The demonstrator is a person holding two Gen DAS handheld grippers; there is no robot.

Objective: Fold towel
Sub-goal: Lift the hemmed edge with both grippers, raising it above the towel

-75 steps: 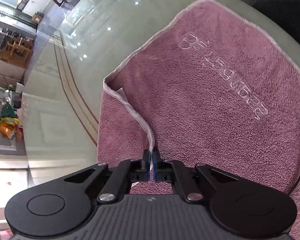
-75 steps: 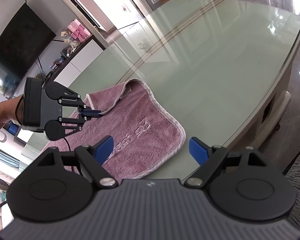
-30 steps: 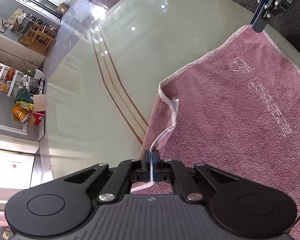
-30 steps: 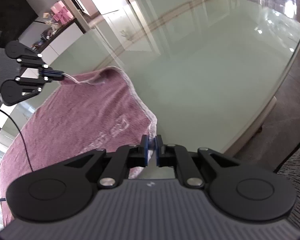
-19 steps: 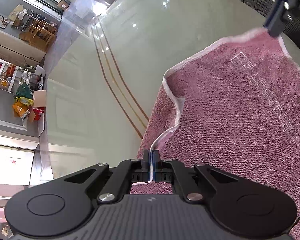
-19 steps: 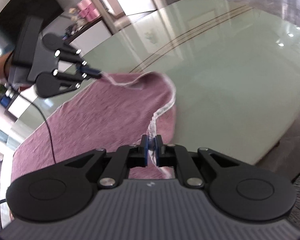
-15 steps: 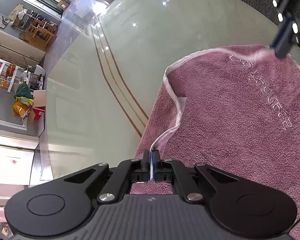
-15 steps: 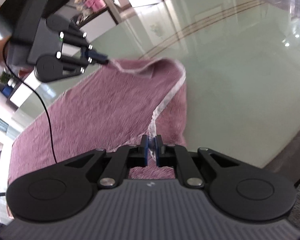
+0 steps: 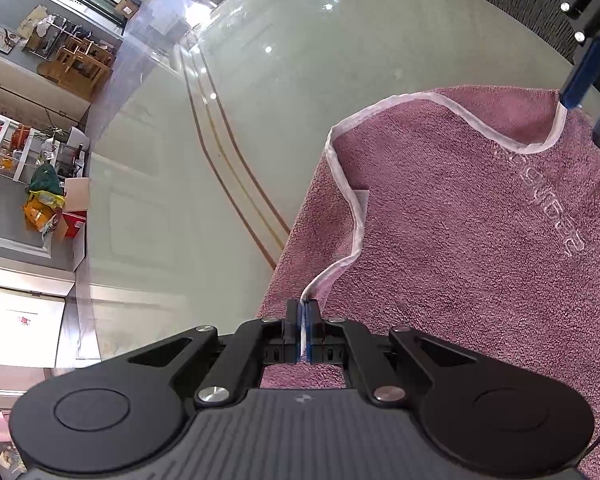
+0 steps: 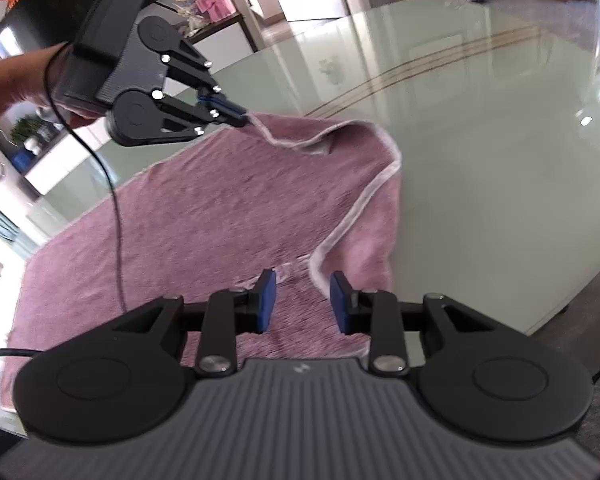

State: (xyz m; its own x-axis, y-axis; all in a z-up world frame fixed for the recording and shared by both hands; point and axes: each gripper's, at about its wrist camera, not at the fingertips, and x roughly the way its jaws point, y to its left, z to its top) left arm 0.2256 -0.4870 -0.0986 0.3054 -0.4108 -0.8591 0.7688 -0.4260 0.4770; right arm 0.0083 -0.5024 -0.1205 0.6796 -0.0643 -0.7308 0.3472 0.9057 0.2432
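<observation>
A pink towel (image 9: 460,240) with a white hem and embossed lettering lies on the glass table (image 9: 260,100), its far end folded back over itself. My left gripper (image 9: 303,316) is shut on the hem at one corner and holds it a little above the towel. In the right wrist view the left gripper (image 10: 240,120) shows at the upper left, pinching that corner. My right gripper (image 10: 302,284) has its jaws opening. The other corner of the towel (image 10: 220,208) lies loose between the blue pads (image 10: 266,292), which do not press it. The right gripper (image 9: 584,124) appears top right in the left wrist view.
The table's rounded edge (image 10: 560,304) runs close on the right, with dark floor beyond it. A person's hand (image 10: 20,80) holds the left gripper, and a black cable (image 10: 116,208) hangs from it over the towel. Cabinets and boxes stand far behind.
The right gripper carried its corner back over the towel, then its jaws parted and let the hem go. The left gripper kept still, shut on its corner.
</observation>
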